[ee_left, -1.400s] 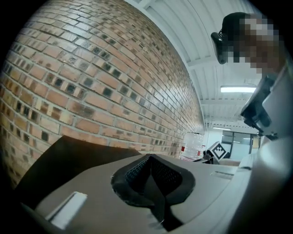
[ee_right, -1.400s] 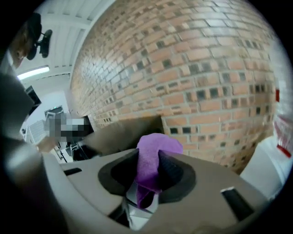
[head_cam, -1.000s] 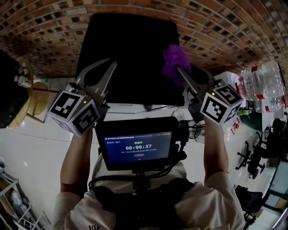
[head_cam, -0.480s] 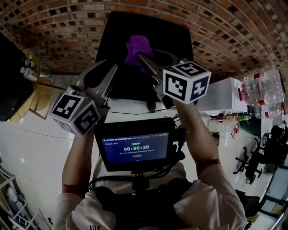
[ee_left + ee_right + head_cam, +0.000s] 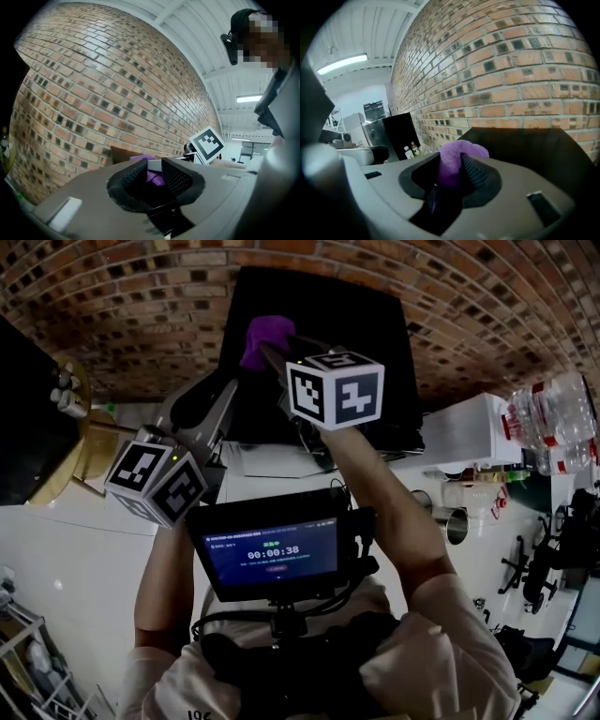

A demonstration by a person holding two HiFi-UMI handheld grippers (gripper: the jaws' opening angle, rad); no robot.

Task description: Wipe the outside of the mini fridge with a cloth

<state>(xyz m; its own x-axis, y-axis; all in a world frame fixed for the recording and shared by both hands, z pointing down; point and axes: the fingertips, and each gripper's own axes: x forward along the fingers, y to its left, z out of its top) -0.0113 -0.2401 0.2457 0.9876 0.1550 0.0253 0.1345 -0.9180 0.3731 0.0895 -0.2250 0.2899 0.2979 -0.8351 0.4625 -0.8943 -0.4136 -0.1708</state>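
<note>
As jaws open, cloth (image 5: pixel 457 159) (seemingly) between.

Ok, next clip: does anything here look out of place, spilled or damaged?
Nothing spilled, damaged or askew. The purple cloth is a bunched wad between the right gripper's opening jaws, by the black mini fridge. The left gripper, jaws opening with nothing between them, points toward it.
</note>
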